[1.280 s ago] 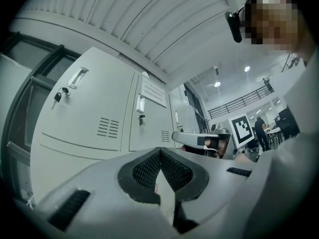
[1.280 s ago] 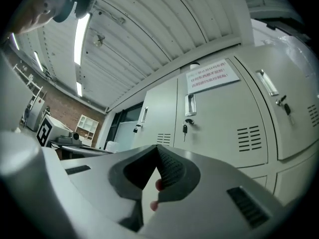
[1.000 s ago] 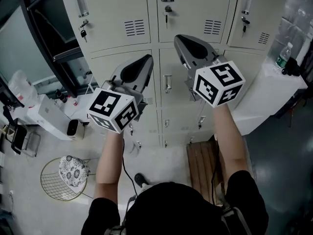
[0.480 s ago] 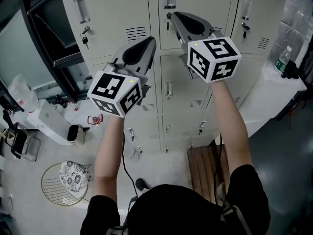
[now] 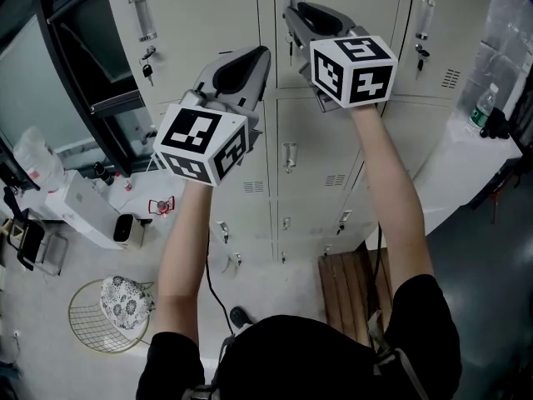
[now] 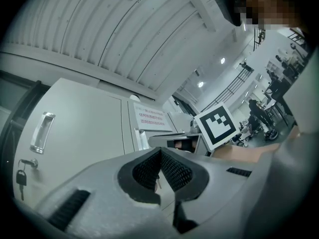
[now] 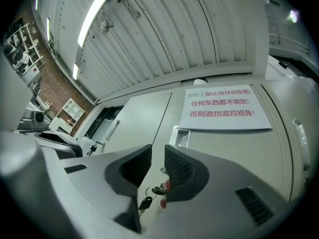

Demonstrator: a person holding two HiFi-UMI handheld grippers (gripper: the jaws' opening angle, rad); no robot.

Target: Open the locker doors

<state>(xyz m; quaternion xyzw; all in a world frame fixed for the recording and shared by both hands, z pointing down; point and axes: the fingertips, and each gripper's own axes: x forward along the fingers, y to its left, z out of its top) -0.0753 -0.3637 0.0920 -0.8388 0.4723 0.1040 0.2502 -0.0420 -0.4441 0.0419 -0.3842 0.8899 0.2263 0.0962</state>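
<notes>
Beige lockers [image 5: 191,15] fill the wall ahead. My right gripper [image 5: 293,15] is raised to the upper middle door [image 5: 391,23], just below its clear handle [image 7: 180,136]. Its jaws [image 7: 158,158] are opening, with a narrow gap and nothing pressed between the pads. That door's lock, with a key [image 7: 149,195] hanging from it, shows just under the gap. My left gripper [image 5: 260,59] hovers lower, in front of the seam between the left and middle columns. Its jaws [image 6: 160,156] are shut and hold nothing. The left door's handle [image 6: 41,132] and key [image 6: 21,176] lie off to its left.
A paper sign [image 7: 224,108] is stuck on the middle door. At the right stands a white cabinet [image 5: 466,152] with a water bottle [image 5: 480,111]. A wooden bench [image 5: 346,286] sits below the lockers, with a wire basket [image 5: 108,311], a white appliance [image 5: 83,202] and a black door frame [image 5: 67,57] to the left.
Both grippers have risen and moved toward the lockers. The right one climbed from the middle row up to the upper middle door's lock.
</notes>
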